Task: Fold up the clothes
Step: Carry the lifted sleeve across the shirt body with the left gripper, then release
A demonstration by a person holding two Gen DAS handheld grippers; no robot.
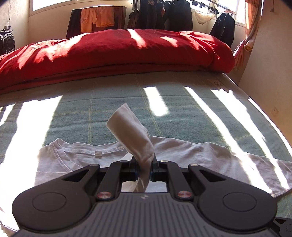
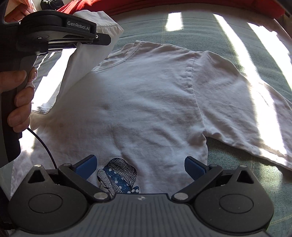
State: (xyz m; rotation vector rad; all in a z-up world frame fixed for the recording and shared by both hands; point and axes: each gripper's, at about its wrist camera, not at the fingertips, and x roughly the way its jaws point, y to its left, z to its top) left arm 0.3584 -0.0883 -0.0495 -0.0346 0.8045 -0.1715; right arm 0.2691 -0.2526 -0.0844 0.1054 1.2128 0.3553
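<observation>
A white T-shirt (image 2: 146,102) lies spread on the green checked bed cover, collar (image 1: 87,150) toward the far side, with a blue printed figure (image 2: 118,177) near its lower part. My left gripper (image 1: 145,164) is shut on the shirt's left sleeve (image 1: 131,134), which sticks up from the jaws. In the right wrist view that gripper (image 2: 102,39) shows at upper left, held by a hand (image 2: 20,98), lifting the sleeve (image 2: 87,60) over the shirt. My right gripper (image 2: 140,166) hovers open above the lower shirt with nothing between its blue pads (image 2: 87,165). The right sleeve (image 2: 246,113) lies flat.
A rolled red duvet (image 1: 116,52) fills the far half of the bed. Dark clothes (image 1: 164,14) and orange garments (image 1: 97,18) hang along the window wall. The bed's right edge (image 1: 270,116) runs beside a pale wall. Green cover (image 1: 127,102) lies bare beyond the shirt.
</observation>
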